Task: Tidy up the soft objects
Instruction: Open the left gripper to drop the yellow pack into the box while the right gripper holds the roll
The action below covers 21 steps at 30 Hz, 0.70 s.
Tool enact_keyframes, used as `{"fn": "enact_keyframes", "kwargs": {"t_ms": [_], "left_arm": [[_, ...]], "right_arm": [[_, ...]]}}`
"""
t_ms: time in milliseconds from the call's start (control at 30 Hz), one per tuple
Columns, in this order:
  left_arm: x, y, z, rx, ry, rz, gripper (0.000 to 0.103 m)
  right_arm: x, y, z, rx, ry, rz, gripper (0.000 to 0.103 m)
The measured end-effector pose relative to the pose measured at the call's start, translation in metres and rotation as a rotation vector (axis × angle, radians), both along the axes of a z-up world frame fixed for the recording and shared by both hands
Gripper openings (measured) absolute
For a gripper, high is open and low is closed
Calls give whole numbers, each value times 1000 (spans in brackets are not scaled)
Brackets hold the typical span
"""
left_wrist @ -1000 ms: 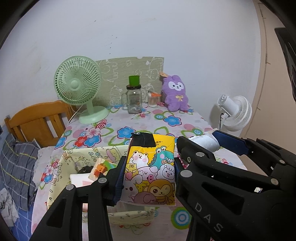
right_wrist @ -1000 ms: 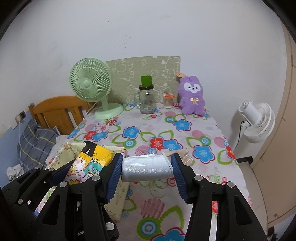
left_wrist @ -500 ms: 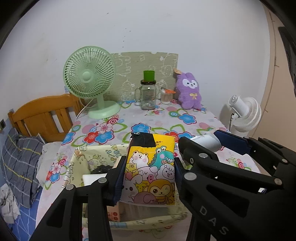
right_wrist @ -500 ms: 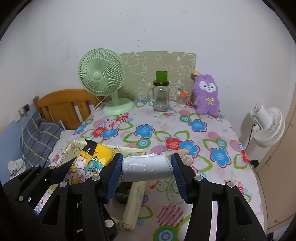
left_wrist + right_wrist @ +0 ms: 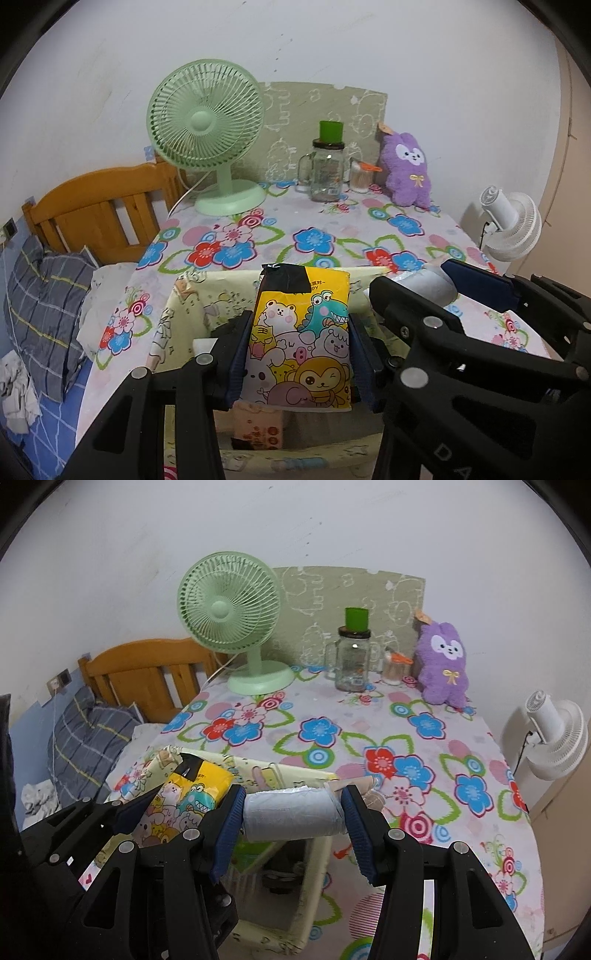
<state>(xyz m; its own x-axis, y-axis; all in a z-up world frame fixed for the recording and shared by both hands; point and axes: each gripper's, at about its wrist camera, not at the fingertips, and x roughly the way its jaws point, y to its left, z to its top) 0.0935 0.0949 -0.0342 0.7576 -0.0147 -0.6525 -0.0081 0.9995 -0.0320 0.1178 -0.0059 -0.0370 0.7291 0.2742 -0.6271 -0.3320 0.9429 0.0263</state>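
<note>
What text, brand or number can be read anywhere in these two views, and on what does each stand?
"DA": raised letters on the right gripper body, cut off at the left wrist view's lower edge.
Yellow cartoon pack in the left gripper: small print beside its black patch, too blurred to read.
Pink box in the fabric bin: print unreadable.

A plain white wall backs the flower-clothed table; a wooden bed headboard stands off its left edge, a white fan off its right.

Both wrist views downward, sharing table
</note>
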Motion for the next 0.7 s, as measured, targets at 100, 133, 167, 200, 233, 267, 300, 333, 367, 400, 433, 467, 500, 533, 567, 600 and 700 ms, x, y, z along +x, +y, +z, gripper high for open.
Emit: {"fn": "enact_keyframes", "kwargs": {"t_ms": [100,133,167,200,233,267,300,333,367,400,433,467,500,533,567,600,700], "left_arm": [[2,7,-6,-2,17,12,51],[3,10,-9,-4,25,17,51],[3,12,-11,-6,33,20,53],[4,14,-13,-6,37,22,59],[4,17,-15,-9,47,22,62],[5,18,-16,-11,52,25,68],[4,20,-16,-12,54,29,71],[3,21,-17,-12,53,29,72],[2,23,-17,-12,53,28,75],[2,24,-17,-10,53,31,76],[1,25,-17,-9,52,35,77],[1,27,-18,-8,53,38,78],[1,29,-18,-9,55,41,79],[1,30,-19,-10,56,44,80],[1,32,-19,-7,59,49,81],[1,33,-20,-2,61,53,82],[-1,38,-21,23,65,63,83]], "right_arm": [[2,7,-4,-3,7,15,57],[2,10,-5,-4,10,22,57],[3,12,-7,-4,12,26,57],[3,13,-8,-4,14,29,57],[4,15,-9,-4,17,33,56],[5,18,-11,-3,23,38,56],[5,19,-12,-2,27,42,56],[5,21,-13,-2,31,47,56],[6,23,-14,-5,34,53,56],[6,25,-15,-8,35,57,56],[7,27,-15,-12,34,61,56],[7,28,-15,-15,33,65,56],[6,30,-15,-17,30,70,56],[6,33,-15,-20,29,74,56],[6,35,-16,-21,28,79,56],[6,37,-16,-19,29,83,56],[5,42,-18,-12,35,101,57]]}}
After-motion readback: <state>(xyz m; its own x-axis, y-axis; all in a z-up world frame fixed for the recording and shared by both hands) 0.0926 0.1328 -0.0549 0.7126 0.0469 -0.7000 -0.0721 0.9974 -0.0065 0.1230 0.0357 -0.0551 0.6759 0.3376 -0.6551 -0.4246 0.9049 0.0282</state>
